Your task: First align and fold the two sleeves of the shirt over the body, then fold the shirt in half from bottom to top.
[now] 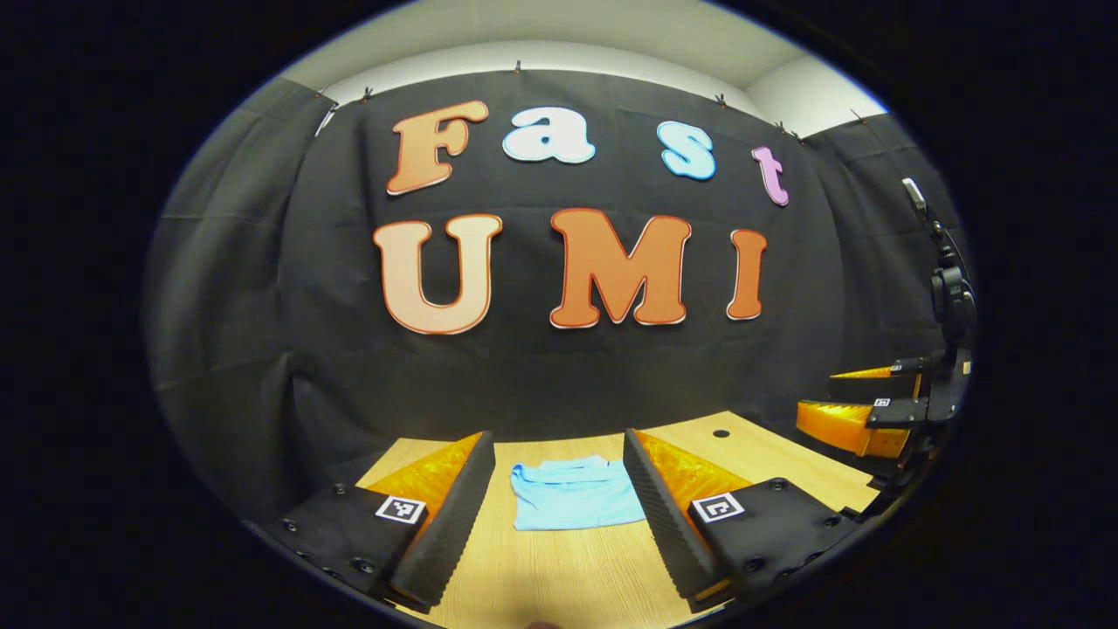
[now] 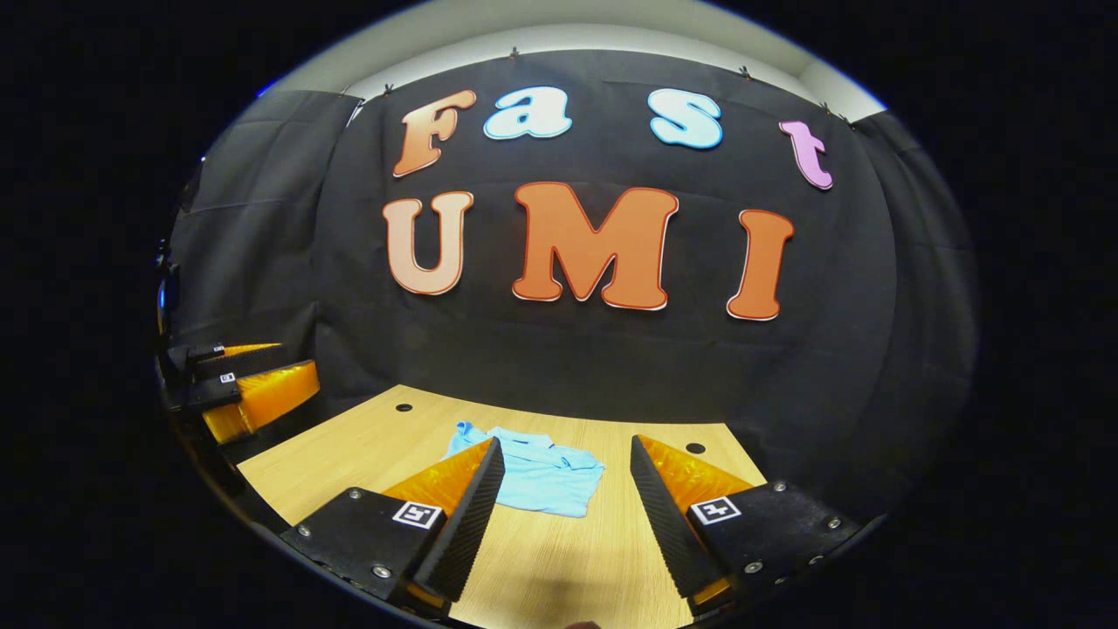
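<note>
One folded shirt [image 1: 572, 496] lies on the counter [image 1: 559, 568]. Two grippers, left [image 1: 559, 507] and right [image 2: 566, 511]: jaws spread, empty.

Even overhead light, moderately bright; table [image 1: 786, 454] well lit, cloth wall dark and matte. Strong fisheye bending toward the rims, with darkening there. Focus sharp centrally; no glare, soft shadows only.

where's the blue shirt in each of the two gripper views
Left gripper view: the blue shirt lies low in the middle, on the wooden table, framed between that gripper's open fingers.
Right gripper view: the shirt lies low and a bit left of centre, its left edge hidden behind that gripper's left finger.
Shared landmark: the round hole in the tabletop, beyond and right of the shirt.
</note>
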`<act>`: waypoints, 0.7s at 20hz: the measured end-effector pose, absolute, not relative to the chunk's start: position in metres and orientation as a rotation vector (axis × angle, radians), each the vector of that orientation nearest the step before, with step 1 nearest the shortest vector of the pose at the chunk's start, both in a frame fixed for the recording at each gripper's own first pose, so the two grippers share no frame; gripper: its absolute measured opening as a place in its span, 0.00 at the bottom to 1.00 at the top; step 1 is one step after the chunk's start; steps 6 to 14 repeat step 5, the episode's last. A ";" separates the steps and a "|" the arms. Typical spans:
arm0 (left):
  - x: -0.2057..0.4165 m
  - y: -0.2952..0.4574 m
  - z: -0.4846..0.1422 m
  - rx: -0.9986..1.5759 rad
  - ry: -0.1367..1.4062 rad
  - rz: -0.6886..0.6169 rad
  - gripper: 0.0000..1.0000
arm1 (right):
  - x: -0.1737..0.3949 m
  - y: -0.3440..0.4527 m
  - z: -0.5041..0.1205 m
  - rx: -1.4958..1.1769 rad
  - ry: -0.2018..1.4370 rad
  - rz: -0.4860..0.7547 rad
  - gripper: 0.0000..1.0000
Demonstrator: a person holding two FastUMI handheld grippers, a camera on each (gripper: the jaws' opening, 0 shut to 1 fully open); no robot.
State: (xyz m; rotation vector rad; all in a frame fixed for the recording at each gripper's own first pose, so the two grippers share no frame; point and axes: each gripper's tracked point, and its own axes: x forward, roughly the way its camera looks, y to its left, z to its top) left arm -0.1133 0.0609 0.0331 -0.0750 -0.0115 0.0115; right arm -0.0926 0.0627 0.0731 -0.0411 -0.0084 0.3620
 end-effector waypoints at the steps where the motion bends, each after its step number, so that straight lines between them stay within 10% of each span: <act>1: -0.119 0.062 0.037 -0.075 -0.028 0.023 0.95 | -0.095 0.064 0.076 -0.037 -0.022 0.368 0.88; 14: -0.128 0.060 0.041 -0.044 -0.051 0.048 0.95 | -0.101 0.069 0.076 -0.046 -0.042 0.380 0.88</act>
